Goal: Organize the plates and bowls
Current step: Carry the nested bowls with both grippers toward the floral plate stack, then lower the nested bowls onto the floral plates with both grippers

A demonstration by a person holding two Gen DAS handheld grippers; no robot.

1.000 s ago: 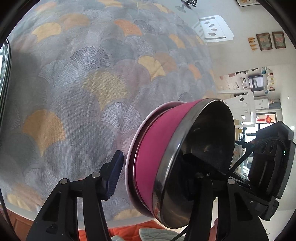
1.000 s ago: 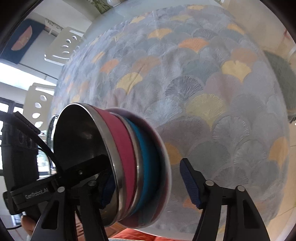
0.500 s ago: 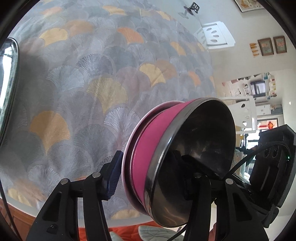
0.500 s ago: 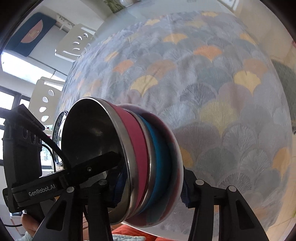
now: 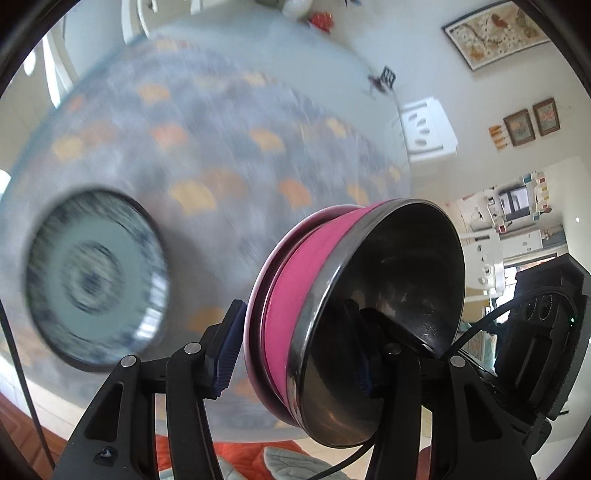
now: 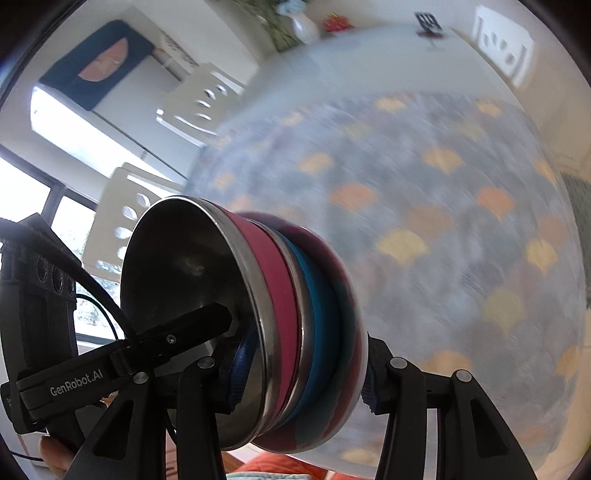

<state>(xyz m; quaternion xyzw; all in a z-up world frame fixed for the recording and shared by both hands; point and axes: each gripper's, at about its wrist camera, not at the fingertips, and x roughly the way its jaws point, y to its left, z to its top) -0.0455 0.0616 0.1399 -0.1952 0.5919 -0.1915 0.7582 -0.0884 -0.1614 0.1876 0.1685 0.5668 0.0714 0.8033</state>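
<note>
A stack of nested bowls sits on a plate: a steel bowl with a pink band (image 5: 291, 310) on top, a blue-banded bowl (image 6: 321, 317) under it, a pinkish plate (image 6: 354, 332) at the bottom. My left gripper (image 5: 295, 350) is shut on the stack, one finger inside the steel bowl, one against the plate. My right gripper (image 6: 299, 373) is shut on the same stack from the opposite side. The stack is held tilted above the table. A blue-patterned plate (image 5: 96, 277) lies on the table to the left.
The round table has a fan-patterned grey and orange cloth (image 6: 443, 221). White chairs (image 6: 195, 107) stand around it. A vase and small items (image 6: 303, 22) stand at the far edge. An orange rug (image 5: 240, 454) lies below.
Both grippers have lifted and pulled back with the stack; the table looks farther and blurred. The right gripper closed on the stack. The blue-patterned plate has come fully into the left view.
</note>
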